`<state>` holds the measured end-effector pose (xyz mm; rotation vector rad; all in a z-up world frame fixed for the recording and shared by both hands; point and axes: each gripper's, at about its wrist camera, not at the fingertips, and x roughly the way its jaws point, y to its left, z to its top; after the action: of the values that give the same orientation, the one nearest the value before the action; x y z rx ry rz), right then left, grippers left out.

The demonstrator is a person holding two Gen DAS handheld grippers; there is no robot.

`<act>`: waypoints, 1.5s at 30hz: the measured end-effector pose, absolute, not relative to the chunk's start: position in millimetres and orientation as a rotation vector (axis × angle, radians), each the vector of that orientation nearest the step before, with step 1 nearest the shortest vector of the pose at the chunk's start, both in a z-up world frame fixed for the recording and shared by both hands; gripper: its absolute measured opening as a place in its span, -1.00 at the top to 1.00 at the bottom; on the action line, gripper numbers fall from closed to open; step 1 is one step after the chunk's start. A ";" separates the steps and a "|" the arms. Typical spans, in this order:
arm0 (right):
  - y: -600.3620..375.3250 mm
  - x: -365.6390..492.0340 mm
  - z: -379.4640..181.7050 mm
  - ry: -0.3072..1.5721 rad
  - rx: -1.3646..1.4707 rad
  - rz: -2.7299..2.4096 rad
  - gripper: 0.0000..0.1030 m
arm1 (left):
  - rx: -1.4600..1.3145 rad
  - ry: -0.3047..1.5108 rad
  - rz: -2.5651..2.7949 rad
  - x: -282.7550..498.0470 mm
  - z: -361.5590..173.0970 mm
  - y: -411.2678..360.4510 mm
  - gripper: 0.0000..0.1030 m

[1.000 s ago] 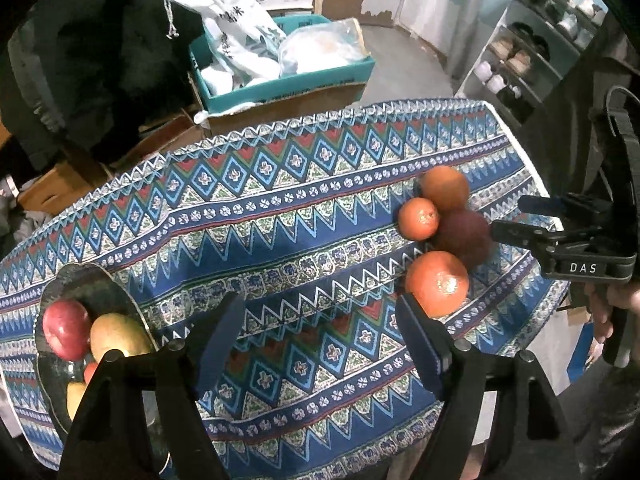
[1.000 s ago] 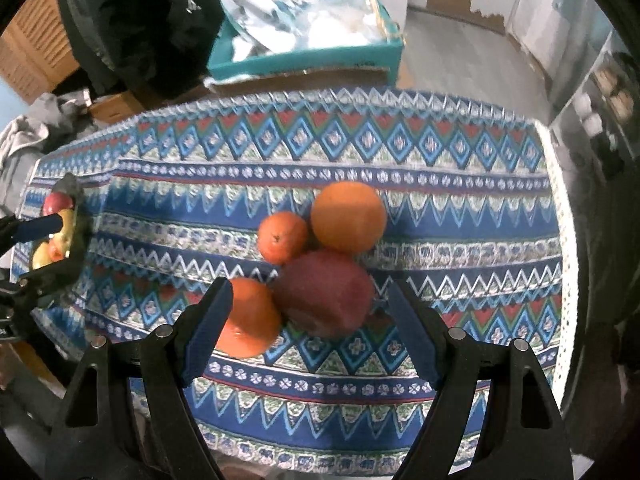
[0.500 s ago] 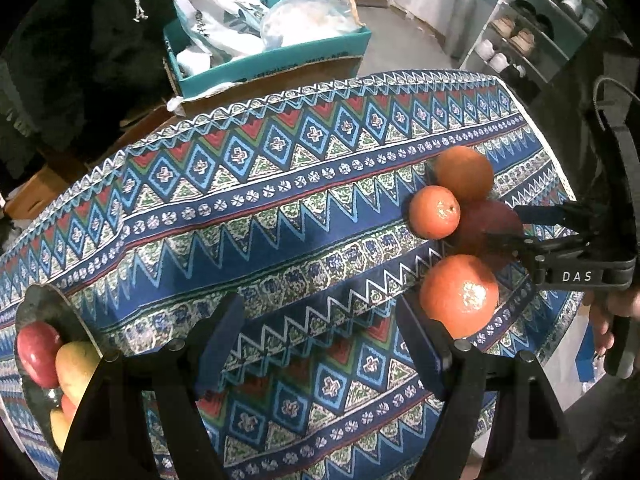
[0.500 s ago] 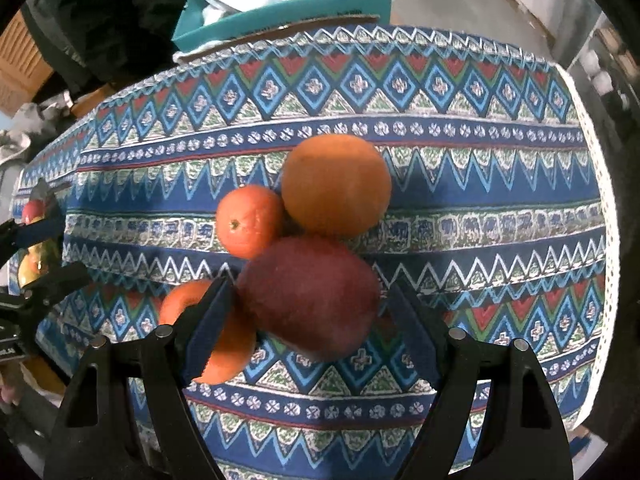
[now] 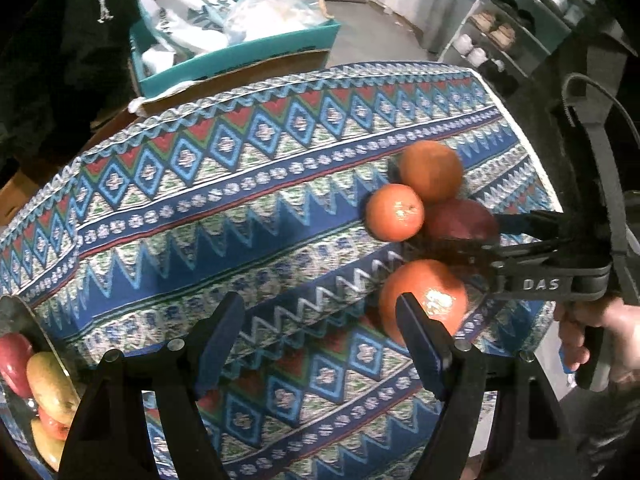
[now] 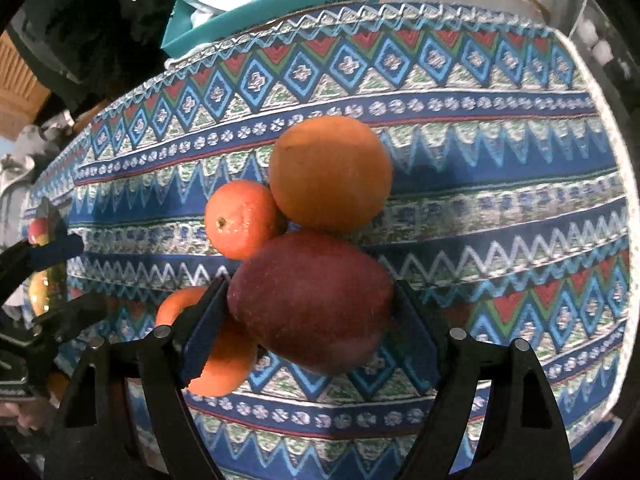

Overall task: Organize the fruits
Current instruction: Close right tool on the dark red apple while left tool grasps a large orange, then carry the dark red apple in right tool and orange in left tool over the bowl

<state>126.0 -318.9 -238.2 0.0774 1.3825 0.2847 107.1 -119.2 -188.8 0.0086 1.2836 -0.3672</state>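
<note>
Between the right claw (image 6: 308,312) pads, a dark red fruit (image 6: 312,300)

Dim indoor light, both views. Strong fisheye bend: tablecloth (image 5: 256,208) edges curve, black vignette in corners. Glare spots on the nearest orange (image 5: 424,304) and the small orange (image 5: 394,212). Soft shadows beside the dark red fruit (image 6: 312,300). Background murky, mild blur and grain toward the rims

Black right gripper (image 5: 452,232) frame marked "DAS", 2 blue-padded fingers (image 6: 204,328), silver screws, a black cable (image 5: 600,92)
</note>
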 end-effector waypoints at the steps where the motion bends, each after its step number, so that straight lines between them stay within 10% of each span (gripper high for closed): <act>1: -320.8 124.7 -236.0 1.376 0.069 0.276 -0.58 | 0.008 1.281 -0.379 105.6 -187.9 -123.3 -0.54; 32: -403.4 108.7 -222.3 1.340 0.129 0.155 -0.58 | 0.040 1.402 -0.484 109.5 -243.7 -219.8 -0.65; 35: -399.8 109.2 -223.2 1.339 0.120 0.160 -0.58 | 0.076 1.397 -0.482 109.9 -247.0 -225.4 -0.35; 45: -385.3 110.6 -216.9 1.314 0.087 0.184 -0.58 | 0.098 1.352 -0.472 102.5 -238.7 -208.9 -0.33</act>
<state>110.6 -385.3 -216.9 0.0872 1.3136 0.1837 102.5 -208.9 -238.7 0.0976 1.3520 -0.4721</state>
